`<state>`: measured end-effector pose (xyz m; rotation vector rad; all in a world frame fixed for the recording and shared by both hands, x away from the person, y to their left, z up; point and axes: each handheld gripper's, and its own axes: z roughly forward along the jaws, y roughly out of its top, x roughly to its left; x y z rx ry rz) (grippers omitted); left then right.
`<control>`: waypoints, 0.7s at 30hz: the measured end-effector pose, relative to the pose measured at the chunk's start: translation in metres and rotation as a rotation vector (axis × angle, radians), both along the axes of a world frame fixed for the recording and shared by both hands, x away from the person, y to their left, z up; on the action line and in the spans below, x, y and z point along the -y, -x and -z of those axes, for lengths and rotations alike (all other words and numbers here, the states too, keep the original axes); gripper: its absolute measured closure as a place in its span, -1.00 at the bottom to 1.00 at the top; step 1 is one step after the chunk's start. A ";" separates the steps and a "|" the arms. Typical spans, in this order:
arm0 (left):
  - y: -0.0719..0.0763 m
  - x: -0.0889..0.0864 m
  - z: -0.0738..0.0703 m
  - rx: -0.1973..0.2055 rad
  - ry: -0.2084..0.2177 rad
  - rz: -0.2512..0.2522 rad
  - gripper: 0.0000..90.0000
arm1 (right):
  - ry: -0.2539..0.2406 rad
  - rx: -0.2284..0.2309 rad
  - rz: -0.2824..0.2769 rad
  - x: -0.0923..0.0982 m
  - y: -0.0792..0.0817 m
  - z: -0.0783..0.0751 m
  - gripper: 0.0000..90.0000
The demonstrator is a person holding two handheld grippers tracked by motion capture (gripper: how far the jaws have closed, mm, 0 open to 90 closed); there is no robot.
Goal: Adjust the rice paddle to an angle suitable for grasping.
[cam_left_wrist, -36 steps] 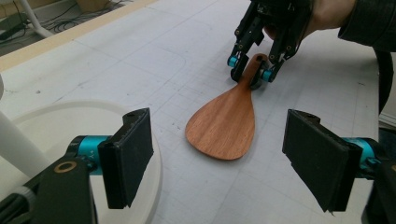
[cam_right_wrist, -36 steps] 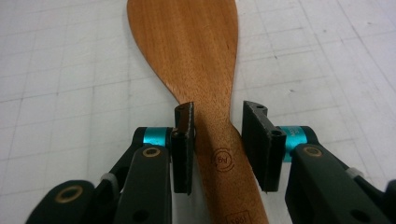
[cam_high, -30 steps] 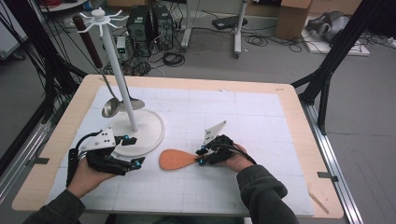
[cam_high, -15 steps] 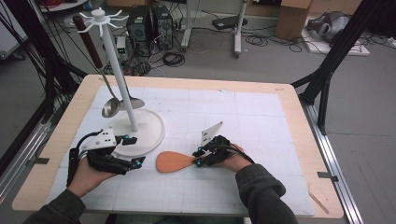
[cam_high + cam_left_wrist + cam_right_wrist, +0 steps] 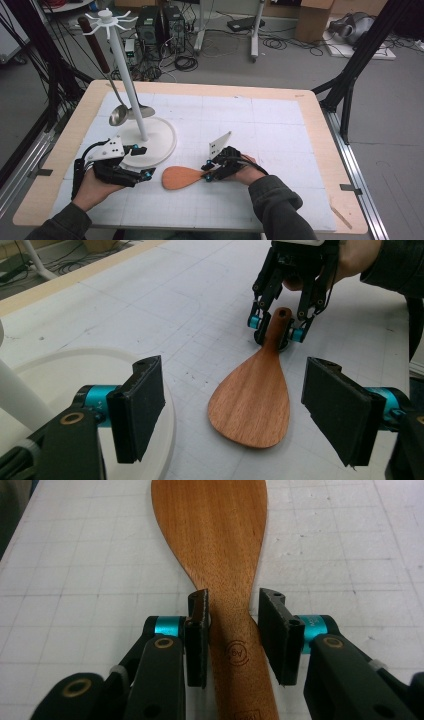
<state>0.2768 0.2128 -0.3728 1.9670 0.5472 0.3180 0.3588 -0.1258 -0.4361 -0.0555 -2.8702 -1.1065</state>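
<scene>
Spatula (image 5: 220, 555) flat on mat, handle between right tongs (image 5: 232, 630), narrow, not clamped; left tongs (image 5: 235, 410) wide.

The wooden spatula (image 5: 181, 177) and right gripper (image 5: 209, 172) shifted slightly left.

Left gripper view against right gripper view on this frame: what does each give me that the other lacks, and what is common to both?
Left gripper view: the white stand base at its left, the wooden spatula with its whole blade, the hole at its handle end, and the right gripper straddling that handle. Right gripper view: a round stamp on the handle, and the close fit, with one pad touching the handle's edge and the other a slight gap off. Both: the spatula lying flat on the white gridded mat.
</scene>
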 end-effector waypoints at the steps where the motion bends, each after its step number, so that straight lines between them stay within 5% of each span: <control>1: 0.000 0.000 0.000 0.001 0.000 0.000 -0.43 | 0.003 -0.006 0.003 0.000 0.001 0.000 0.46; 11: 0.000 -0.001 0.000 0.005 0.005 0.000 -0.44 | 0.014 0.017 0.024 0.010 0.003 -0.006 0.33; 21: 0.000 -0.002 -0.001 0.004 0.004 -0.001 -0.44 | 0.046 0.031 -0.005 0.009 0.004 -0.003 0.43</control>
